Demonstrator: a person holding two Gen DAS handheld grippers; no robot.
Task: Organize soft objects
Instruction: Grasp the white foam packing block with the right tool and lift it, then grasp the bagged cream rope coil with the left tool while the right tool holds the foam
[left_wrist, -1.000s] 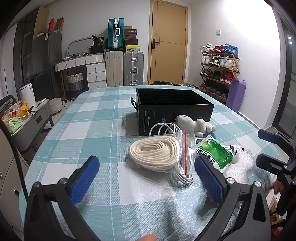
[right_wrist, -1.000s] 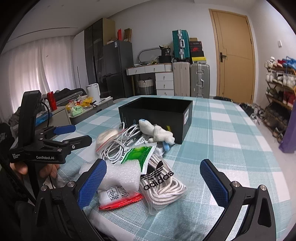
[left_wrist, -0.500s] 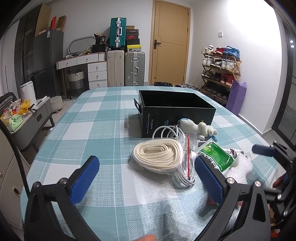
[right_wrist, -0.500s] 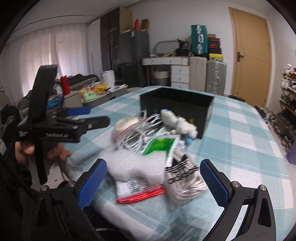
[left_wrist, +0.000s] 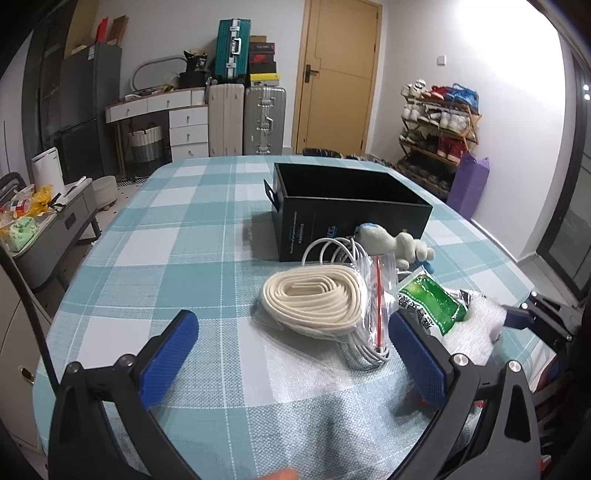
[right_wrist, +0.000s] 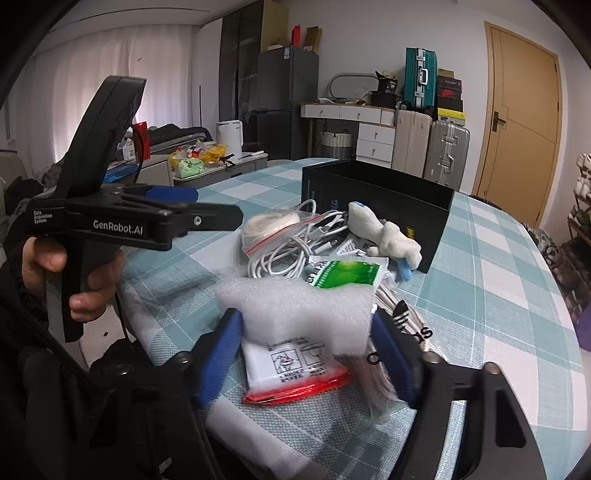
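My right gripper (right_wrist: 306, 350) is closing on a white foam sheet (right_wrist: 299, 302), whose two edges meet the blue pads. Under the foam lies a white packet with a red strip (right_wrist: 295, 373), and an adidas bag of rope (right_wrist: 410, 325) lies to its right. Behind them are a green packet (right_wrist: 343, 273), a white cable (right_wrist: 284, 251), a cream strap in a zip bag (left_wrist: 314, 295) and a white plush toy (right_wrist: 384, 232). The open black box (left_wrist: 351, 206) stands behind the pile. My left gripper (left_wrist: 291, 354) hangs open over bare tablecloth, nothing between its fingers.
The table wears a teal and white checked cloth (left_wrist: 166, 258). Its rounded edge falls away at the left and the near side. A person's hand (right_wrist: 48, 258) holds the left gripper's handle. Suitcases, drawers and a shoe rack stand along the far walls.
The right gripper's jaws have narrowed from wide open onto the foam sheet, and it has moved down and closer to the pile. The left gripper has stayed where it was.
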